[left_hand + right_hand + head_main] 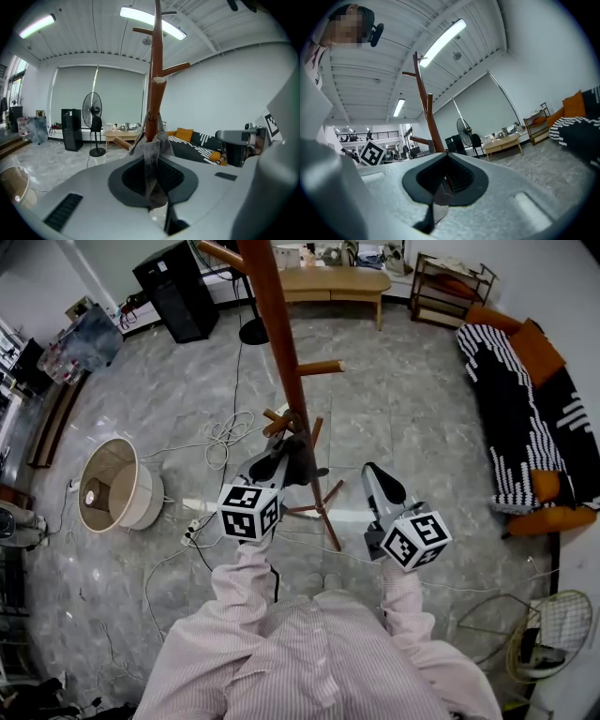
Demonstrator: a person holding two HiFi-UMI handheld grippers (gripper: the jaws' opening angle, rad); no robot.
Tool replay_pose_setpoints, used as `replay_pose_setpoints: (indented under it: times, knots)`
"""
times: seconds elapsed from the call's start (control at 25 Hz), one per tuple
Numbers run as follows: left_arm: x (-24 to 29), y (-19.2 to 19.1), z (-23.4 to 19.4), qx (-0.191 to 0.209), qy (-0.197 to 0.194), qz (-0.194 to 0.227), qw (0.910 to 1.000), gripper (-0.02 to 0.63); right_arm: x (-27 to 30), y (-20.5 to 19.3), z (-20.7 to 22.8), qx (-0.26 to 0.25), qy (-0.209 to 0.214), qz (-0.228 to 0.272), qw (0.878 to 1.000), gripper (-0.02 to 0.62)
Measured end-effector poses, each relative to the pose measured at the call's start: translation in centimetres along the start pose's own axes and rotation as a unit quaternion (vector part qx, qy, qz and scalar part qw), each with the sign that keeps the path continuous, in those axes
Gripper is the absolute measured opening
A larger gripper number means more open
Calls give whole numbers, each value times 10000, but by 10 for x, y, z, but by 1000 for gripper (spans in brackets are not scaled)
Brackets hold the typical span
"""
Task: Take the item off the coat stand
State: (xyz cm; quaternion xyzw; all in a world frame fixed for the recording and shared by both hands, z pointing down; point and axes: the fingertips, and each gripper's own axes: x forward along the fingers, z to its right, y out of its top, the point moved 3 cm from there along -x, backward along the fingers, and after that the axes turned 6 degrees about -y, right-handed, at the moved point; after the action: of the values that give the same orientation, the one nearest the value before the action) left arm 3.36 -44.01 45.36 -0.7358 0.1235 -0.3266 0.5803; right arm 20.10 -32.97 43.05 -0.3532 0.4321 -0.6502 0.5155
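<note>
Just above your sleeves, your right gripper (372, 472) is closed and empty, while your left gripper (284, 462) is clamped on the grey cloth (151, 154) hanging at a low peg of the coat stand (278, 343). With the grasp made, next lift it clear of the peg.

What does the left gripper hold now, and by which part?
The left gripper is shut on the gray cloth that hangs on the coat stand. Its fingers pinch a seamed strip of the fabric just below the peg.

It was a studio hall staged as a living room: striped sofa (506, 390) right of the right gripper (373, 474), wooden bench (333, 279) and floor fan (92, 105) beyond it, tube lights (150, 21) overhead.
</note>
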Motion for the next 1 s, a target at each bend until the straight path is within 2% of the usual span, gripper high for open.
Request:
replay_pose_setpoints:
  times: [0.52,1.0]
  knots:
    - [-16,8,-2,-9,122,143,9998,18,1,5,-2,-122,-27,24,9999,5]
    - [-38,21,2,-22,116,438,9990,17,3,6,-15,-175,91,51,9998,5]
